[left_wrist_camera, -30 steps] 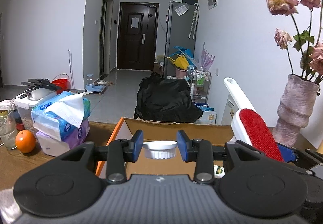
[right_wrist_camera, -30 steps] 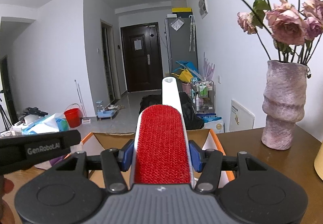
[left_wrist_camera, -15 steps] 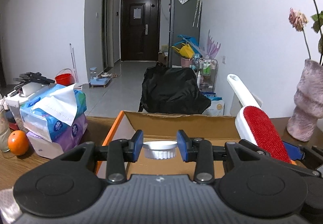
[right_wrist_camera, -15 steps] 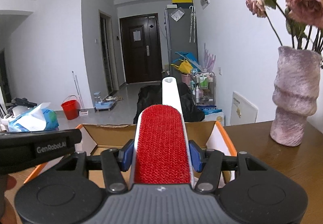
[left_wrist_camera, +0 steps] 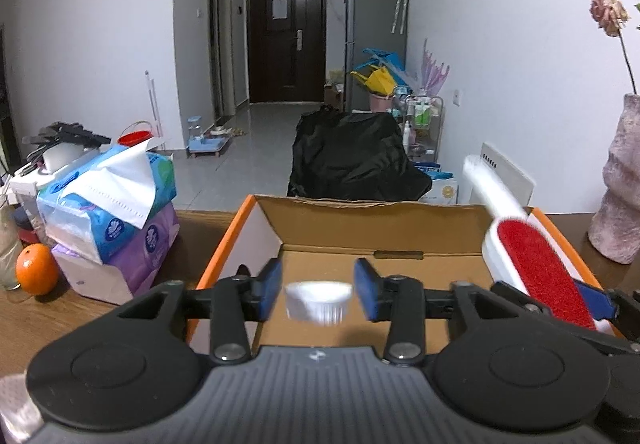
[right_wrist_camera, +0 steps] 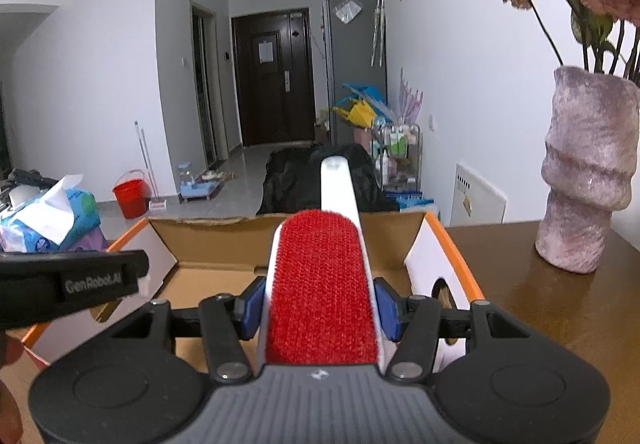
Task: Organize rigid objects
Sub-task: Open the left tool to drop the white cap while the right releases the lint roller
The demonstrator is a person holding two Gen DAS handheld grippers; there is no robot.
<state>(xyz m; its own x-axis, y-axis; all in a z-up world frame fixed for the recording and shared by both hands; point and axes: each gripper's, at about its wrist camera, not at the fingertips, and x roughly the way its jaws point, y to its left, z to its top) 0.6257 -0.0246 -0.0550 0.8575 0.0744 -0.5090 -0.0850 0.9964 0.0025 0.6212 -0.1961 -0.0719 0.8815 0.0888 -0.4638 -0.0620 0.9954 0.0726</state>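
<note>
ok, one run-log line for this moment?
left hand-held gripper: just opened, white cap loose between pads | right hand-held gripper: shut on lint brush | both over cardboard box

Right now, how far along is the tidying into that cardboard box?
Nothing lies settled in the cardboard box that I can see. In hand: the left gripper has just opened, and the white cap, blurred, sits free between its pads above the box floor. The right gripper is clamped on the red lint brush over the box. Left: releasing the brush.
</note>
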